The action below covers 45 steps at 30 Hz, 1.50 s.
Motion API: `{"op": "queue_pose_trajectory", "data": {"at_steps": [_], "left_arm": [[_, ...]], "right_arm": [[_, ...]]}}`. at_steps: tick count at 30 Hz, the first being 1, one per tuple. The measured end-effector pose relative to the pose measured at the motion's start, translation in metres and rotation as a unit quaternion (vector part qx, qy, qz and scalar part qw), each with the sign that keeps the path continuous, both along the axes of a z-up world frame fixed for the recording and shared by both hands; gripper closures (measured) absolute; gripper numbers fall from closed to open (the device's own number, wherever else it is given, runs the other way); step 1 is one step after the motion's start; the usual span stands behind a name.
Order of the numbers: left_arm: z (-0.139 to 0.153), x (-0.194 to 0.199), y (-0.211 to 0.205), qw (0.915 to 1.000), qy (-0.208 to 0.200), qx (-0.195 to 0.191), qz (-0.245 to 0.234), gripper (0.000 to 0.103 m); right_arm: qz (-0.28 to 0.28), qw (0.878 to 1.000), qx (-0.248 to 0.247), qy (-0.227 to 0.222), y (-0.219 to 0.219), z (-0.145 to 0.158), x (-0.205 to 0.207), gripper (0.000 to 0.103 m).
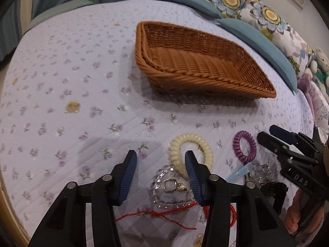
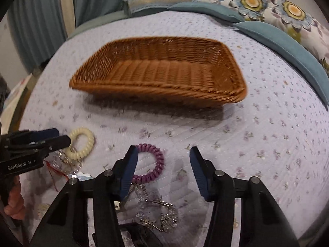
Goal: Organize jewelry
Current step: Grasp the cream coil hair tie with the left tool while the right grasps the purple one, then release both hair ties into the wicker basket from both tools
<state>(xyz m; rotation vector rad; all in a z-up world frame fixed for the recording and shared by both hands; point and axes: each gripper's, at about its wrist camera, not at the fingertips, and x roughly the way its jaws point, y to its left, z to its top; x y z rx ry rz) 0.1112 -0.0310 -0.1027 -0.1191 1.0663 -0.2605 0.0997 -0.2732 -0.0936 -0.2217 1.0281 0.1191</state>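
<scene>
A brown wicker basket (image 1: 205, 78) (image 2: 156, 88) stands empty on the lilac flowered quilt (image 1: 72, 82). In front of it lies a small heap of jewelry. A cream spiral hair tie (image 1: 178, 142) (image 2: 86, 132) sits partly behind the right finger of my left gripper (image 1: 160, 153) (image 2: 61, 135), which is open and low over a clear bead bracelet (image 1: 169, 185) and red string (image 1: 144, 214). A purple spiral tie (image 1: 238, 144) (image 2: 159, 160) lies beside the left finger of my right gripper (image 2: 163, 148) (image 1: 267, 132), also open, above crystal pieces (image 2: 164, 214). Nothing is gripped.
A pale blue clip (image 1: 240, 171) and a red coil (image 1: 233, 212) lie in the heap. Teal cushions (image 1: 263, 47) and floral pillows (image 1: 267, 14) line the far right of the bed, with a plush toy (image 1: 320, 59). Curtains (image 2: 37, 20) hang at the back left.
</scene>
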Motion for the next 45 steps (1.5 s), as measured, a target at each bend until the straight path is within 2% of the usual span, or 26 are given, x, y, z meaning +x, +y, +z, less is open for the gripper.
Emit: {"op": "queue_pose_trajectory", "data": {"at_steps": [5, 7, 9, 12, 17, 21, 25, 28, 32, 35, 41, 45], "left_arm": [[-0.004, 0.010, -0.016, 0.9997, 0.001, 0.009, -0.024, 0.066], [-0.006, 0.012, -0.024, 0.9992, 0.001, 0.024, -0.032, 0.074], [-0.007, 0.013, -0.031, 0.9986, -0.003, 0.038, -0.038, 0.081], [-0.007, 0.012, -0.035, 0.9979, -0.010, 0.048, -0.043, 0.090], [-0.001, 0.006, -0.036, 0.9977, -0.026, 0.042, -0.045, 0.091], [0.012, -0.002, -0.029, 0.9973, -0.053, 0.029, -0.040, 0.091], [0.039, -0.008, -0.021, 0.9957, -0.088, 0.004, -0.029, 0.091], [0.062, -0.007, -0.015, 0.9934, -0.111, -0.012, -0.024, 0.091], [0.090, 0.017, -0.016, 0.9912, -0.130, -0.016, -0.020, 0.091], [0.100, 0.048, -0.024, 0.9901, -0.138, -0.014, -0.020, 0.091], [0.079, 0.111, -0.042, 0.9945, -0.101, -0.013, -0.026, 0.091], [0.054, 0.139, -0.048, 0.9966, -0.080, 0.001, -0.023, 0.091]], "right_arm": [[0.004, 1.000, 0.028, 0.009, 0.010, -0.019, 0.002, 0.058], [0.005, 0.999, 0.042, 0.011, 0.015, -0.025, 0.000, 0.064], [0.009, 0.999, 0.040, 0.019, 0.019, -0.032, 0.003, 0.082], [0.013, 0.999, 0.037, 0.014, 0.021, -0.032, 0.002, 0.088], [0.015, 0.998, 0.056, -0.007, 0.016, -0.018, 0.000, 0.089], [0.015, 0.995, 0.085, -0.044, 0.006, 0.005, -0.012, 0.089], [0.013, 0.990, 0.110, -0.085, -0.003, 0.037, -0.025, 0.089], [0.006, 0.988, 0.111, -0.109, 0.000, 0.054, -0.020, 0.089], [-0.008, 0.987, 0.099, -0.123, -0.006, 0.076, 0.015, 0.089], [-0.017, 0.988, 0.089, -0.127, -0.005, 0.067, 0.053, 0.089], [-0.056, 0.993, 0.078, -0.069, -0.018, 0.030, 0.129, 0.089], [-0.070, 0.994, 0.068, -0.043, -0.024, 0.010, 0.151, 0.089]]}}
